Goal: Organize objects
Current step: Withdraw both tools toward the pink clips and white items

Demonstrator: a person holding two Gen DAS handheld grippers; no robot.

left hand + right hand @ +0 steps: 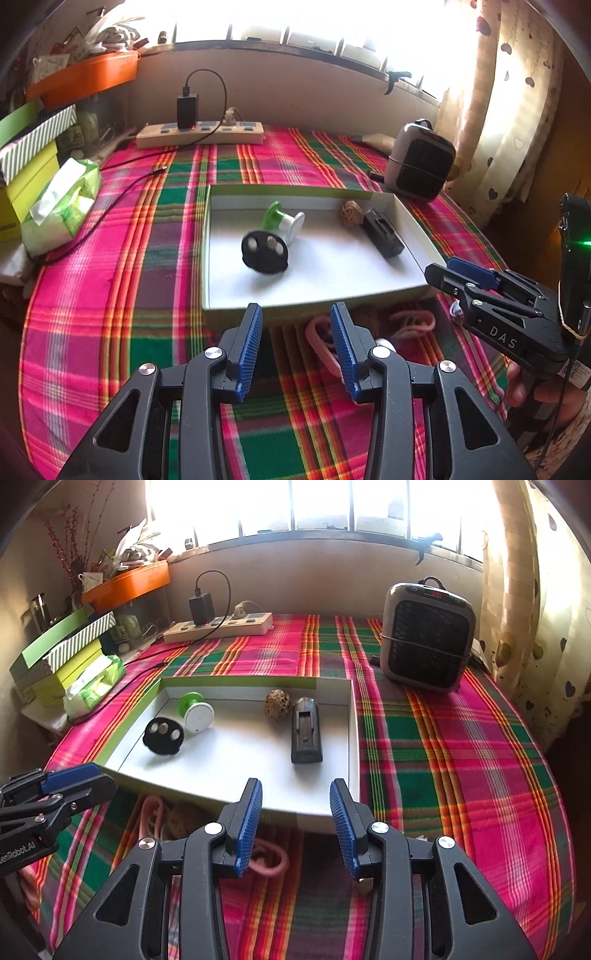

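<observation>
A shallow white box (221,295) (352,746) with green sides lies on the plaid cloth. Inside it are a blurred black round piece (264,252) (163,736) standing on edge, a green and white spool (284,220) (195,710), a brown walnut (350,213) (277,704) and a black rectangular device (382,232) (306,729). Pink bands (325,341) (267,860) lie on the cloth in front of the box. My left gripper (296,325) (92,771) is open and empty before the box's near edge. My right gripper (295,801) (437,267) is open and empty at the box's near right corner.
A power strip (201,133) (218,626) with a black charger and cable lies at the back. A grey heater (419,160) (426,631) stands at the back right. A tissue pack (61,205) (94,685) and stacked boxes (29,162) lie at the left. A curtain (535,590) hangs on the right.
</observation>
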